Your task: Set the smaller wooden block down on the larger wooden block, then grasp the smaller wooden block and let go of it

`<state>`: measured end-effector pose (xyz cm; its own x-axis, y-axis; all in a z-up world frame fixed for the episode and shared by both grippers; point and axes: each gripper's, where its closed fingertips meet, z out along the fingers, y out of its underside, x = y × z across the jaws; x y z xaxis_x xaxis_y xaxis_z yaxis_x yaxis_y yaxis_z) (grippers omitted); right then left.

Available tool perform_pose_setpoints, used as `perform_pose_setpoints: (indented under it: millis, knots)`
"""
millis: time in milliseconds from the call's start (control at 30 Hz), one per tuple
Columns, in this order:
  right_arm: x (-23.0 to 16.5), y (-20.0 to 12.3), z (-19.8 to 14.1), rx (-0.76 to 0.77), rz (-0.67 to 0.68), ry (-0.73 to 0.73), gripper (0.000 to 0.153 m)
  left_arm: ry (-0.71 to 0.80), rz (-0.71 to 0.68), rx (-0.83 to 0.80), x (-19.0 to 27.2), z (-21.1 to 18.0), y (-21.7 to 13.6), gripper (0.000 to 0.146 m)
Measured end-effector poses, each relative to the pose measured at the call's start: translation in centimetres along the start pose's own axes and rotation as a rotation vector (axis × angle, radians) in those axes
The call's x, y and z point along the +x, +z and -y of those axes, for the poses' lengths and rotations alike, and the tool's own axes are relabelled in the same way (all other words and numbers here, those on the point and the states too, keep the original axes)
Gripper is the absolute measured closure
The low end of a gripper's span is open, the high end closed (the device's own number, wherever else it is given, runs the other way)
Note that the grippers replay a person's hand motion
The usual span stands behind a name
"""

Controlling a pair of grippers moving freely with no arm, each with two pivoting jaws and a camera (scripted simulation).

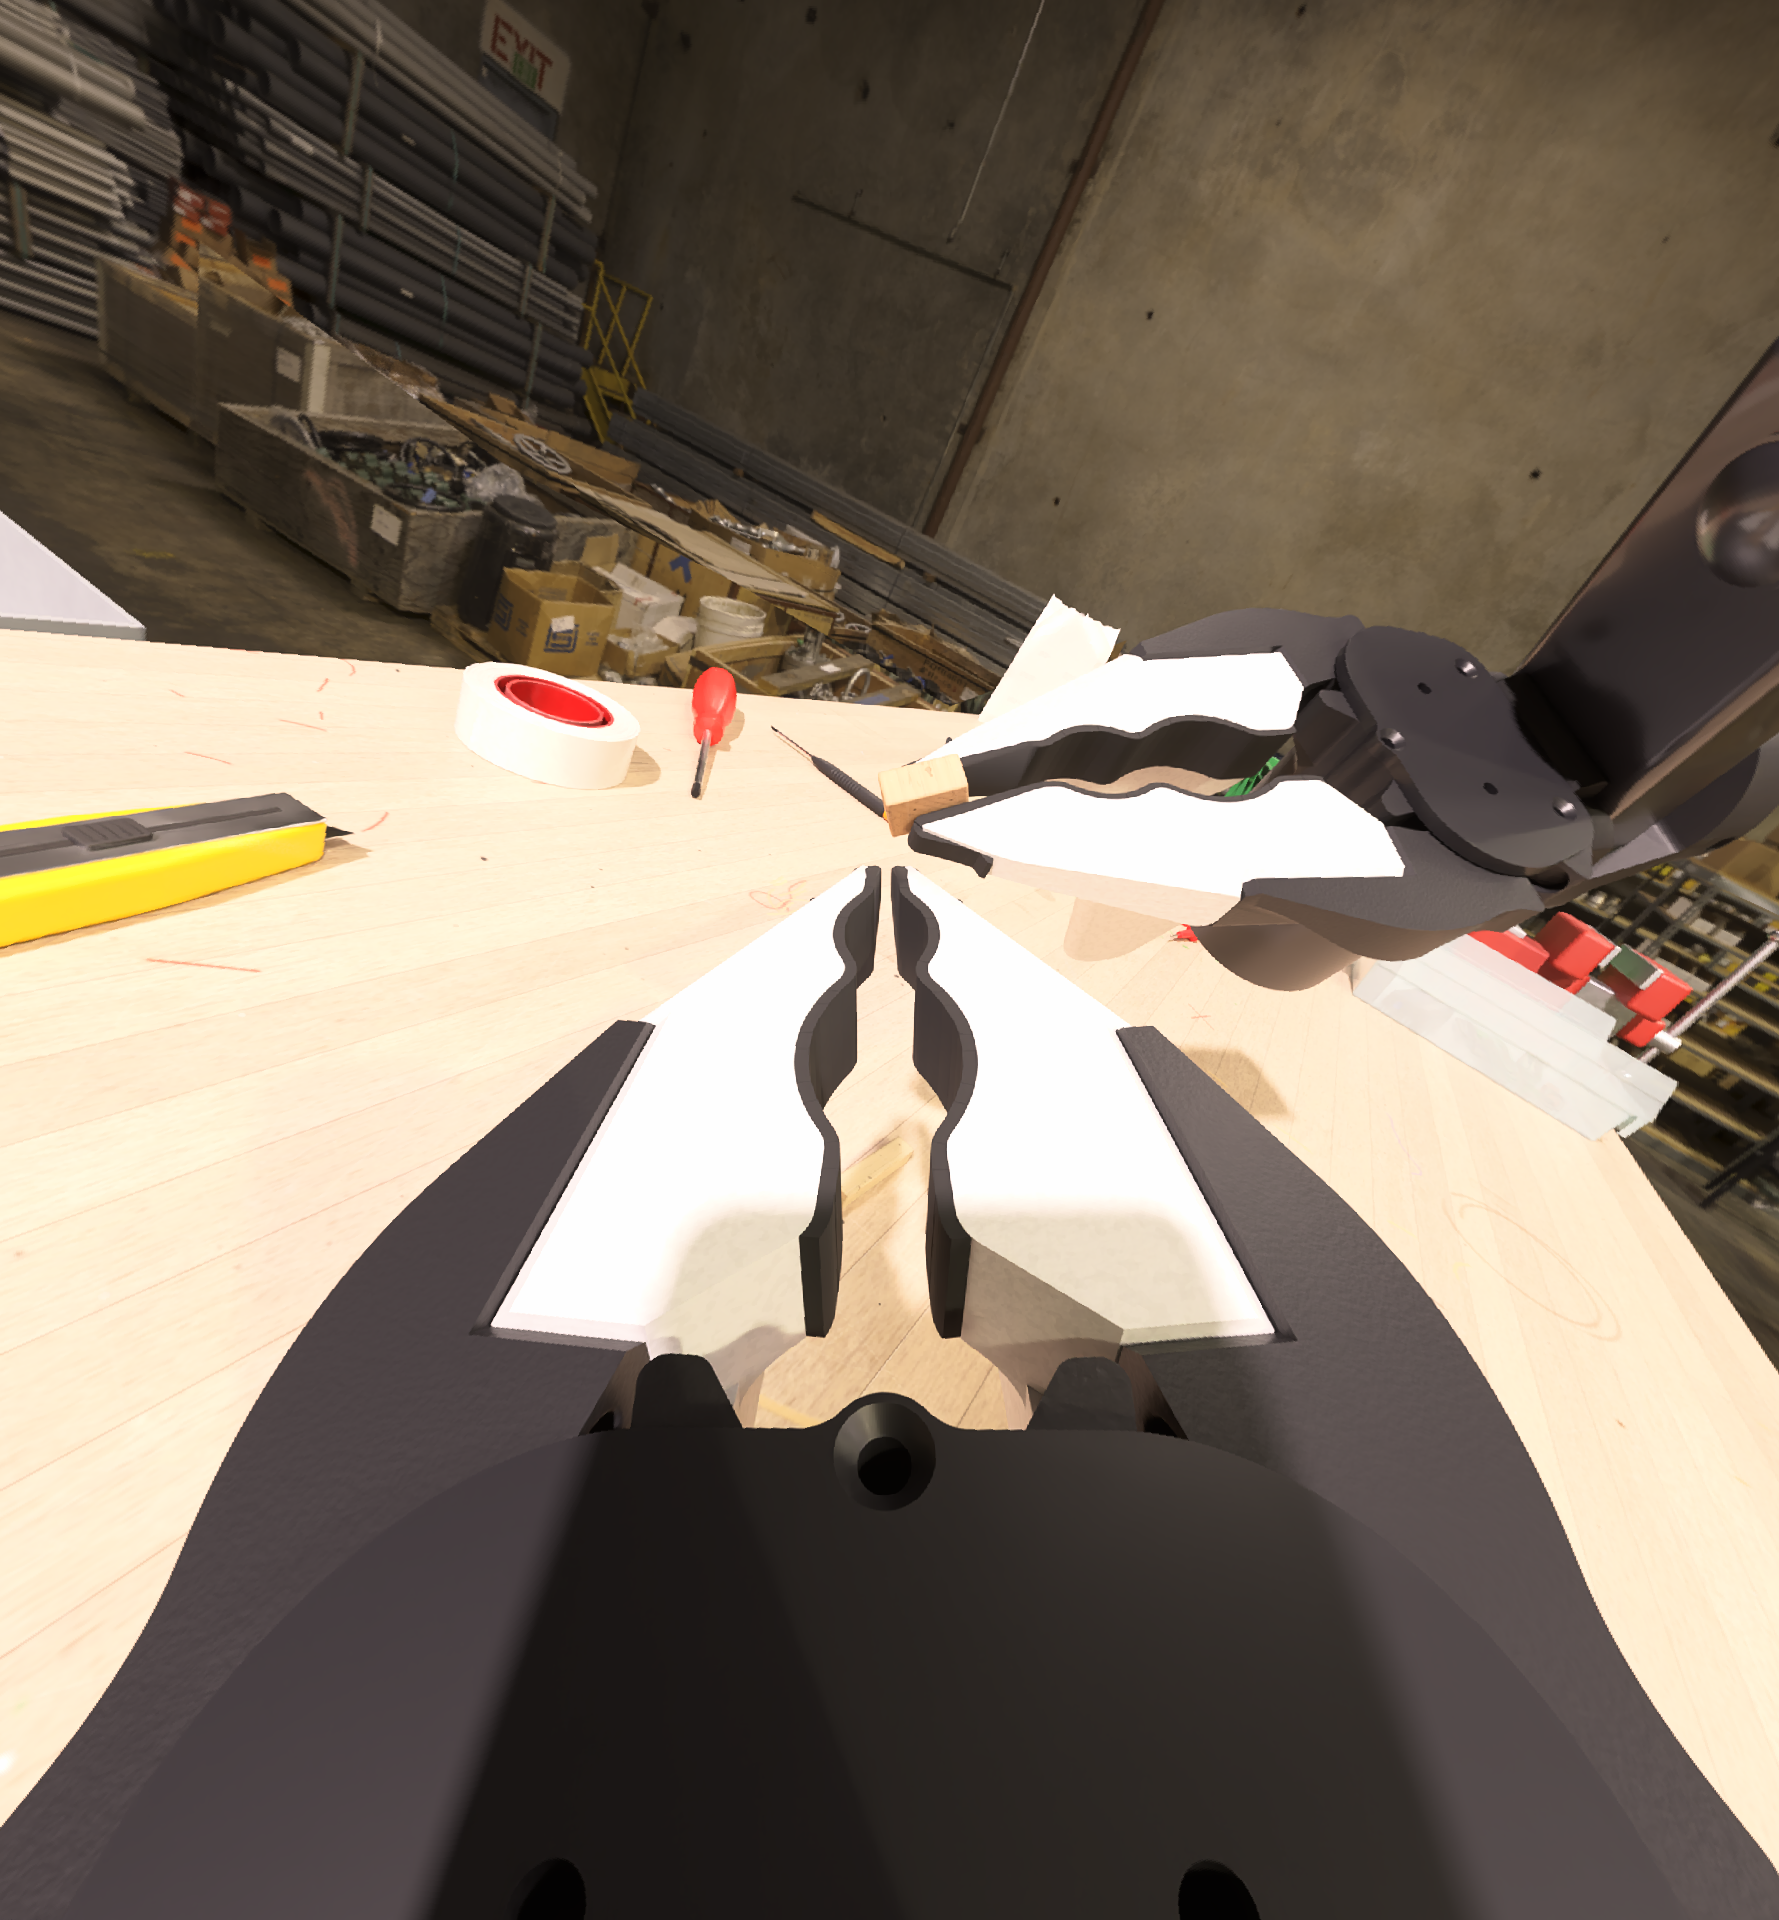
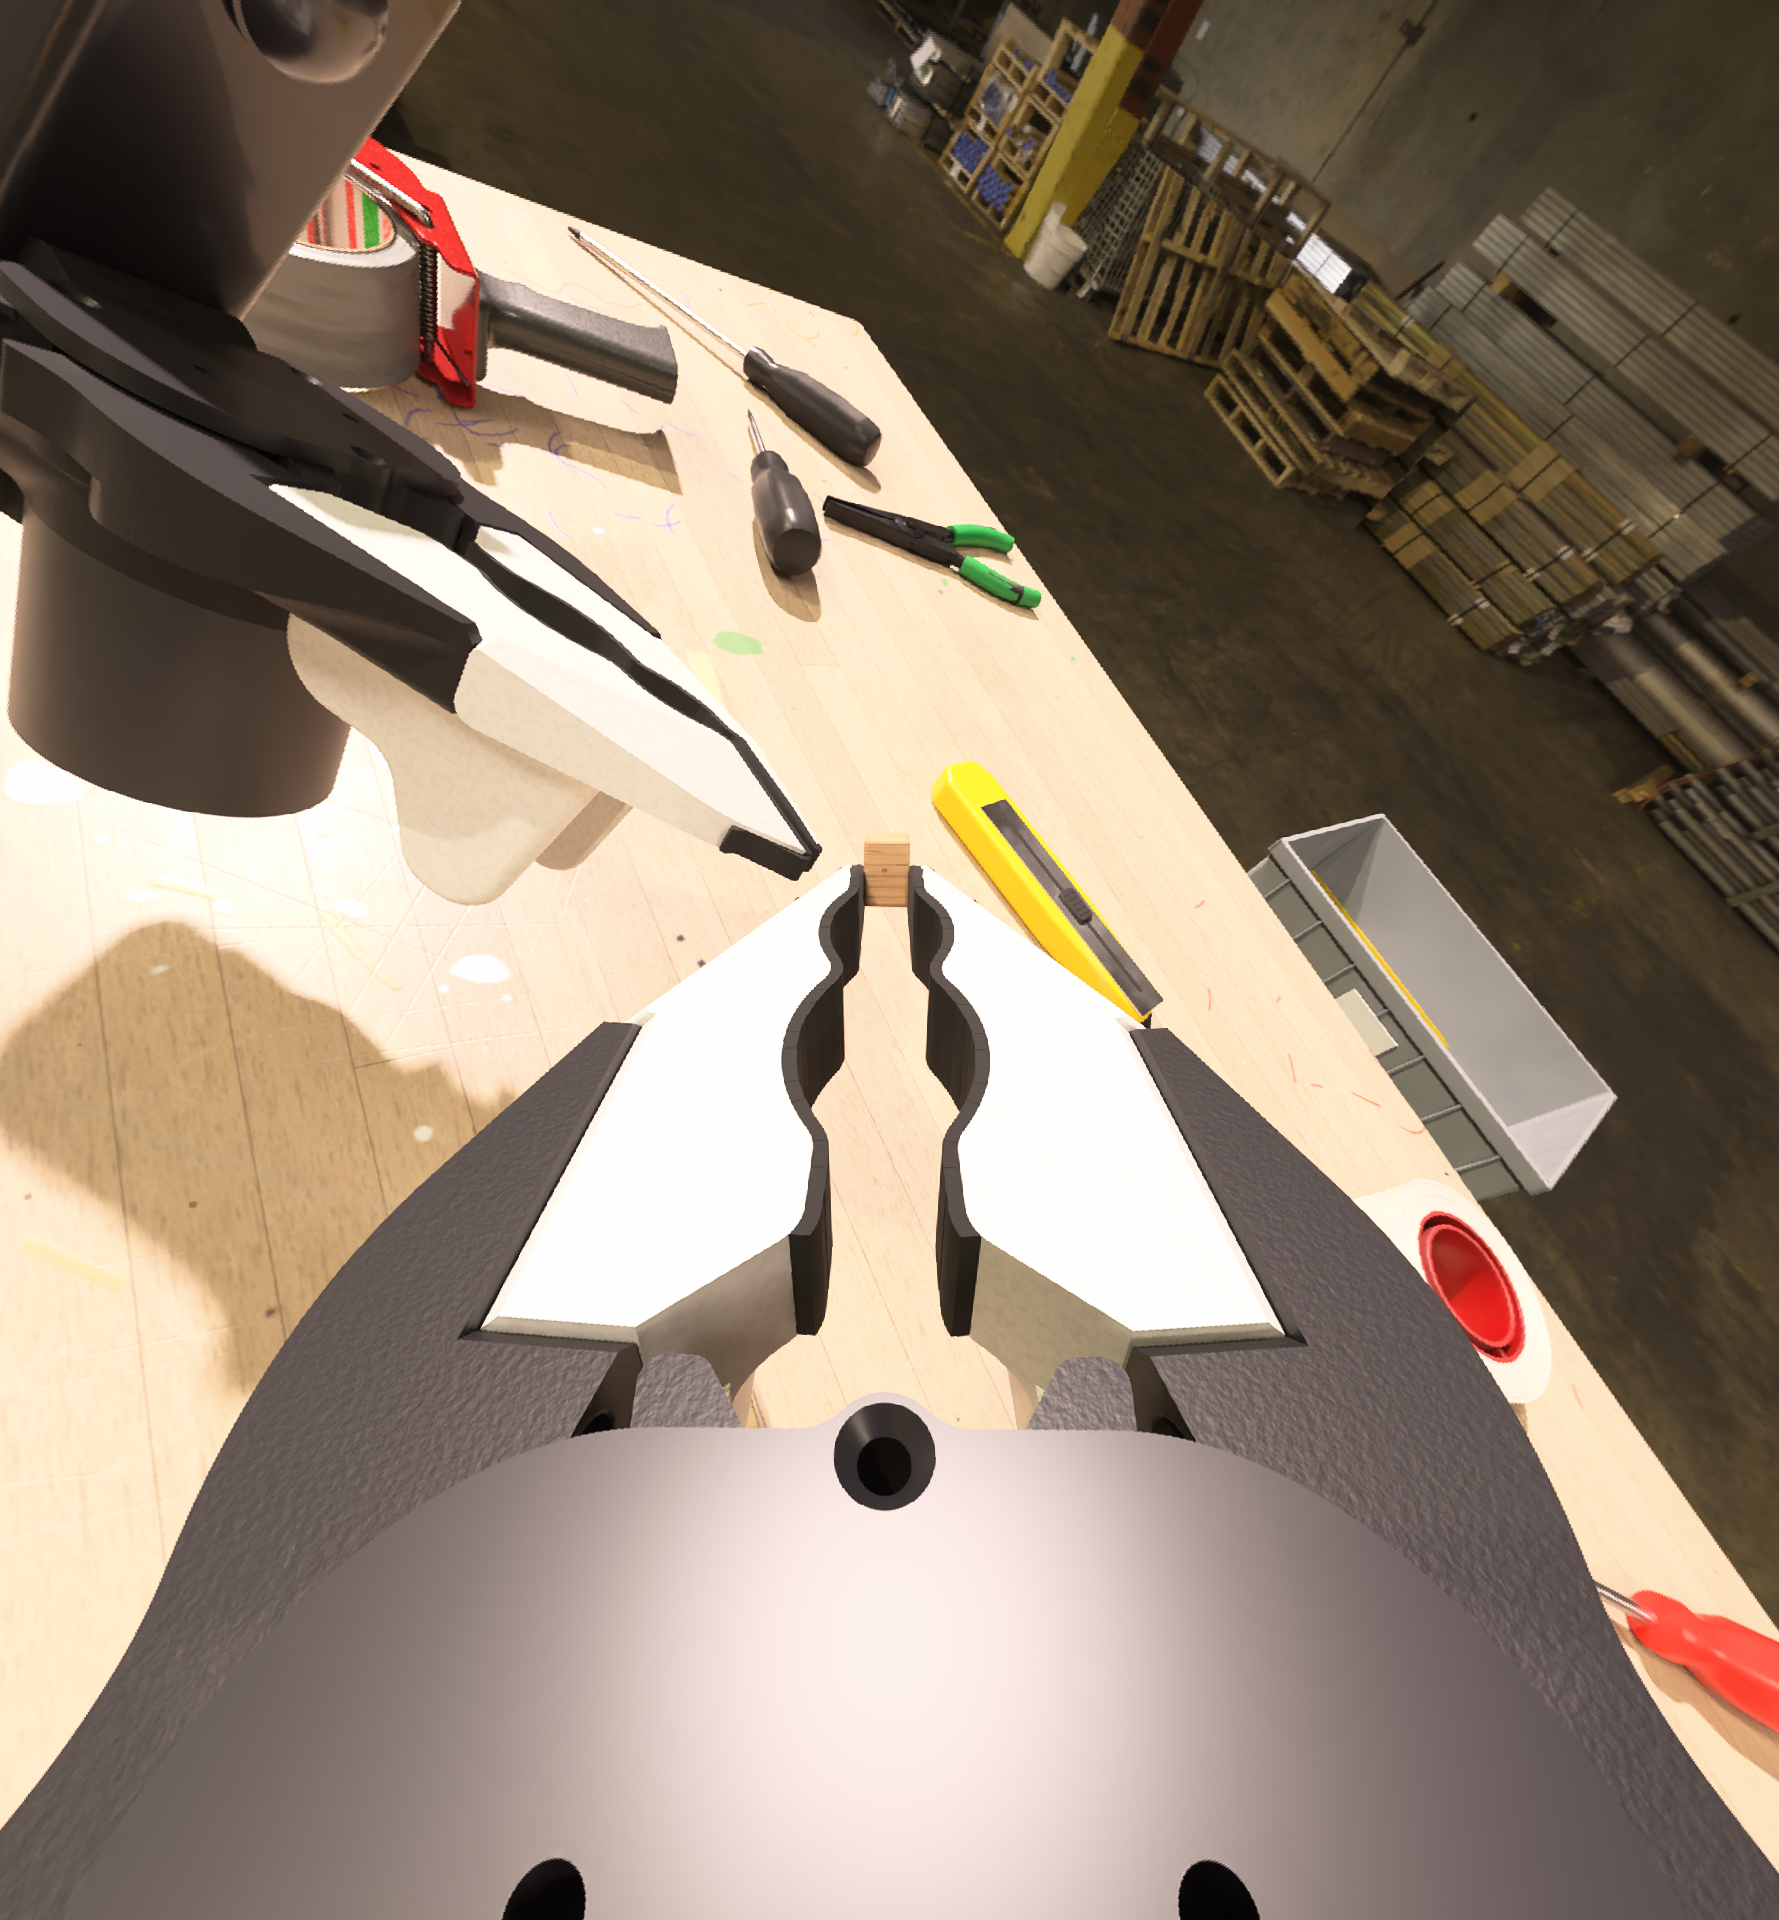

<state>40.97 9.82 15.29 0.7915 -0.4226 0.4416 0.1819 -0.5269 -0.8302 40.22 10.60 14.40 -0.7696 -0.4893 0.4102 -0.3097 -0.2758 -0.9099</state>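
The smaller wooden block (image 2: 887,871) is a little tan cube pinched between the fingertips of my right gripper (image 2: 887,888), which is shut on it. In the left wrist view the block (image 1: 921,795) sticks out of the right gripper (image 1: 929,798), which reaches in from the right and seems to hold it just above the tabletop. My left gripper (image 1: 885,878) is shut and empty, with its tips close beside the block. It also shows in the right wrist view (image 2: 797,857), pointing in from the upper left. I cannot make out the larger wooden block in either view.
On the light wooden table lie a yellow utility knife (image 2: 1046,894), a white tape roll with a red core (image 1: 547,724), a red screwdriver (image 1: 710,717), two black screwdrivers (image 2: 786,509), green-handled pliers (image 2: 947,551) and a red tape dispenser (image 2: 417,281). A grey bin (image 2: 1436,997) stands at the table edge.
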Motion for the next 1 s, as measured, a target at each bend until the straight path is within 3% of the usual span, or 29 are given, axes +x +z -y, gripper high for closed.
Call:
perform_pose_setpoints:
  millis: [467,733,933,1000]
  knots:
    - [0.3,0.0,0.1,0.029,0.023,0.114,0.145,0.044,0.028,0.029,0.3,0.2,0.1,0.144]
    - [0.3,-0.3,0.0,0.032,0.006,0.071,0.145,0.079,0.05,0.036,0.5,0.1,0.3,0.144]
    - [0.2,-0.3,-2.1,-0.106,0.083,-0.007,0.145,0.01,0.002,-0.05,0.3,-1.5,0.9,0.142]
    - [0.0,-0.7,-5.3,-0.304,0.19,-0.014,0.145,-0.012,-0.018,-0.09,-0.1,-2.0,0.8,0.139]
